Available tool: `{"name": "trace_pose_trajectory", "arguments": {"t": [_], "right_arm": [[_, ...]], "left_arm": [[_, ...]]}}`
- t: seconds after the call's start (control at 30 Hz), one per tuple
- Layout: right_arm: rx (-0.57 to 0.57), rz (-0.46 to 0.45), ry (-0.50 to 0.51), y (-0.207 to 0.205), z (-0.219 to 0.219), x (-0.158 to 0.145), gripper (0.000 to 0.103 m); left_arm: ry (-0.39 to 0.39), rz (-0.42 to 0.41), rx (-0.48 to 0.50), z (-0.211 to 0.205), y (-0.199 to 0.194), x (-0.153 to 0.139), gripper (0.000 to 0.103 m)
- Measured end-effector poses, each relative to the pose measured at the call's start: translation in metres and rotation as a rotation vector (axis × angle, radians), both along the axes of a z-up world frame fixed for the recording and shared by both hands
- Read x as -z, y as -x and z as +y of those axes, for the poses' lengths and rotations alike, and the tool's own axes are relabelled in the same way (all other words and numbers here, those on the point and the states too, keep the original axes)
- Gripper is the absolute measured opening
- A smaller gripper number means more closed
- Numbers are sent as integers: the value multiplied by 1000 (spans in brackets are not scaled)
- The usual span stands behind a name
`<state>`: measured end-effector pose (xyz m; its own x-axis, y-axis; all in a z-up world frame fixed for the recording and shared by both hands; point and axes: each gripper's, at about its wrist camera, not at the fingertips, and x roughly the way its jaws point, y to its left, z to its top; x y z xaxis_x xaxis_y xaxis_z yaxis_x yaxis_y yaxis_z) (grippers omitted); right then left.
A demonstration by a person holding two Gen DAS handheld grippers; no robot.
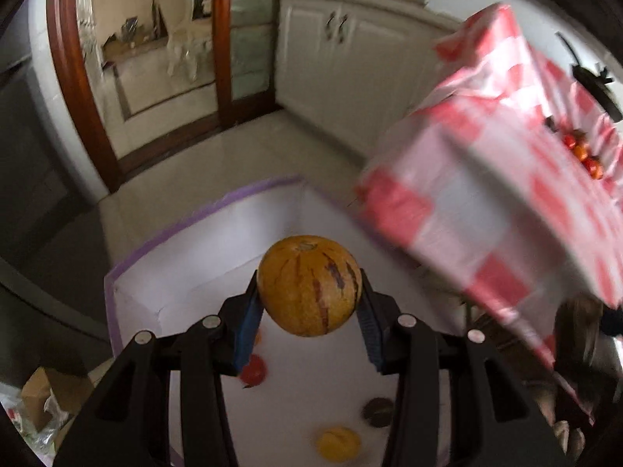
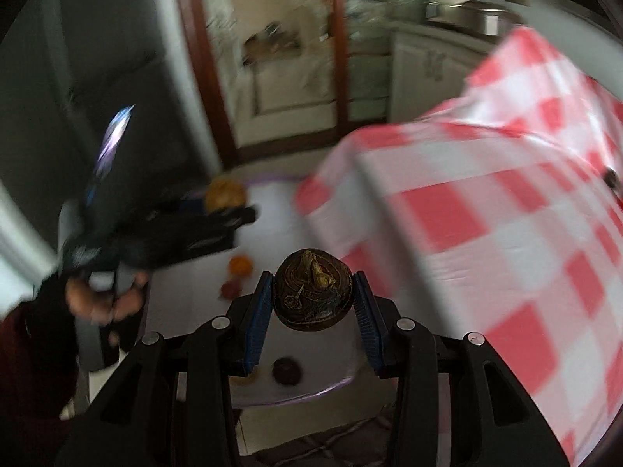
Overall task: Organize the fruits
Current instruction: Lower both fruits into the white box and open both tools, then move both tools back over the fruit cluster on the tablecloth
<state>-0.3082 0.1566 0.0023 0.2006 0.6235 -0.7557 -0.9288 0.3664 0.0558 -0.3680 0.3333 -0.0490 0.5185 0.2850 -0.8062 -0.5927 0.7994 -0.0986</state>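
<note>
My left gripper [image 1: 309,292] is shut on a yellow melon-like fruit with purple streaks [image 1: 309,286], held above a white box with purple edging [image 1: 163,233]. On the box floor lie a red fruit [image 1: 255,369], a yellow fruit [image 1: 337,443] and a dark purple fruit [image 1: 377,412]. My right gripper [image 2: 313,292] is shut on a dark round mangosteen [image 2: 311,292], also over the white box [image 2: 272,202]. The right wrist view shows the left gripper [image 2: 229,210] with its yellow fruit [image 2: 225,193], held by a person's hand [image 2: 105,299].
A table under a red-and-white checked cloth [image 1: 486,194] stands right of the box, with small red and orange fruits [image 1: 582,151] on top. White kitchen cabinets [image 1: 342,50] and a wood-framed doorway [image 1: 78,78] lie behind. A cardboard piece [image 1: 39,393] sits low left.
</note>
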Motion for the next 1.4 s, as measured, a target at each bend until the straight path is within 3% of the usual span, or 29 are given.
{"name": "trace_pose_trajectory", "arguments": {"t": [0.33,0.53,0.8,1.0,1.07,1.13,1.17,1.4], "right_arm": [[-84,127,263,13,65,96,41],[-81,132,382,13,85,130,41],[-100,106,459,25,99,147,42],[-97,118,445,26,101,149,47],[-103,141,428,13,96,146,52],[-109,138,417,12,95,140,53],[-112,134,415,14,94,138,55],[-123,115,375,20,84,121,65]], "left_arm": [[38,253,28,20,-21,77,46],[47,298,63,19,-28,98,46],[54,325,75,14,-27,111,46],[53,330,68,14,-26,110,48],[36,323,62,15,-27,106,53],[21,316,53,16,-27,103,72],[9,312,47,16,-27,101,76],[-30,295,37,15,-25,89,83]]}}
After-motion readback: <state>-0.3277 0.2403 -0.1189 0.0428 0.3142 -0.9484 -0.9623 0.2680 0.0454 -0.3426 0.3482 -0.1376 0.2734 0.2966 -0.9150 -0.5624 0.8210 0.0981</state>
